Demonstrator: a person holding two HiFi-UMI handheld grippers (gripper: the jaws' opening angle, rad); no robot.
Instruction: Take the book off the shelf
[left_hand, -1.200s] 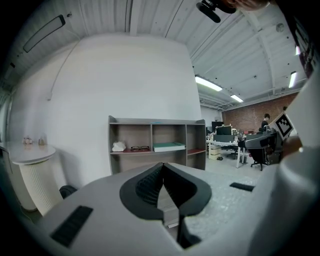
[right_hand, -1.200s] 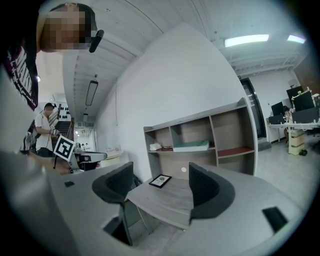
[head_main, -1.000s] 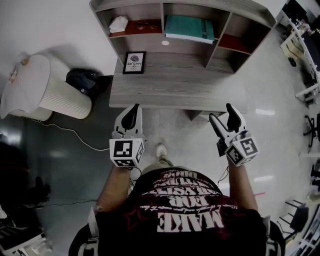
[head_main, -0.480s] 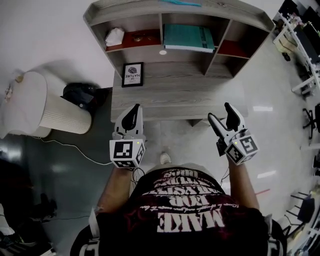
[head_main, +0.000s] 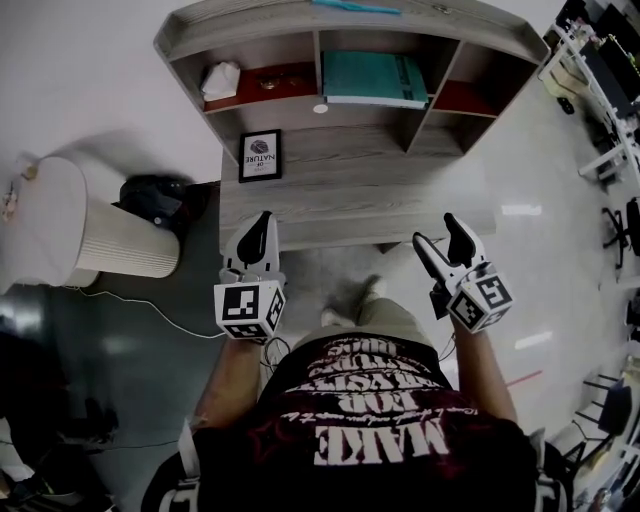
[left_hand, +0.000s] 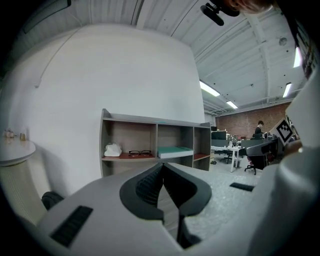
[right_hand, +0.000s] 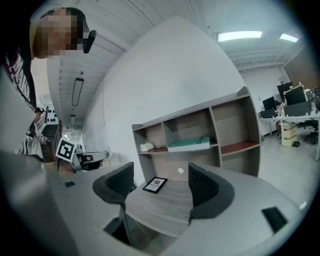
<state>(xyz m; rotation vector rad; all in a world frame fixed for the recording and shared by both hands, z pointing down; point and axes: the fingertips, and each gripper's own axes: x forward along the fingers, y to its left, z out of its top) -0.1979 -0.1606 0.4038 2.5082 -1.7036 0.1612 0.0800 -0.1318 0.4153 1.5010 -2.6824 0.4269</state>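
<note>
Moved nearer the desk (head_main: 350, 195) since a second ago, mid-step. Left gripper (head_main: 260, 220): jaws pressed together, holding nothing. Right gripper (head_main: 436, 232): jaws wide apart, holding nothing. Teal book (head_main: 365, 78): flat in middle compartment of far shelf (head_main: 240, 22), well apart. Approach unfinished.

The book (head_main: 365, 78) lies flat in the middle compartment of the shelf (head_main: 250, 25). Glasses (left_hand: 140, 152) and a crumpled cloth (head_main: 220, 78) sit in the left compartment, with a framed picture (head_main: 260, 155) on the desk (head_main: 350, 195) below.
</note>
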